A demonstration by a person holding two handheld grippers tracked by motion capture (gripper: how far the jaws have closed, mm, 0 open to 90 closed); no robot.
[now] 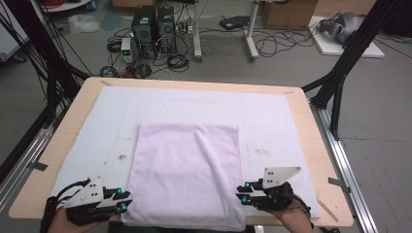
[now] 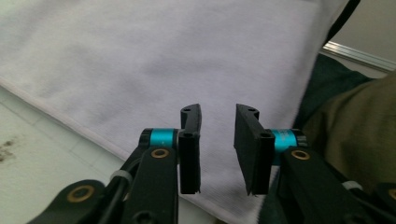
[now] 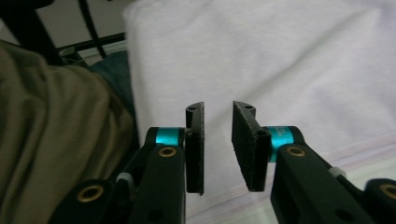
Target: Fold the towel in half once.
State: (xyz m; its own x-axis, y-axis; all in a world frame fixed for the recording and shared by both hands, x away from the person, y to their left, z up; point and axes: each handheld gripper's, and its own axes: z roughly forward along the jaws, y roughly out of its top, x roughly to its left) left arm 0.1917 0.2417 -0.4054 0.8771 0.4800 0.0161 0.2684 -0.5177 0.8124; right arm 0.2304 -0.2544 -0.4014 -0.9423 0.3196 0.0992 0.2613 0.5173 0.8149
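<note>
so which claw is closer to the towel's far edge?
Neither clearly. The left claw and the right claw both sit at the towel near corners, opposite its far edge.

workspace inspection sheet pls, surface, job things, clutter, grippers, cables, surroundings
surface: wooden table under a white mat, with small dark specks on the mat.
job's things: pale towel lying flat, its near edge hanging over the table's front.
clutter: nothing seen on the mat besides the towel.
grippers: left gripper and right gripper both open, one at each near corner of the towel, gripping nothing.
cables: tangled cables on the floor beyond the table.
surroundings: two computer towers, a cardboard box, black frame legs.
</note>
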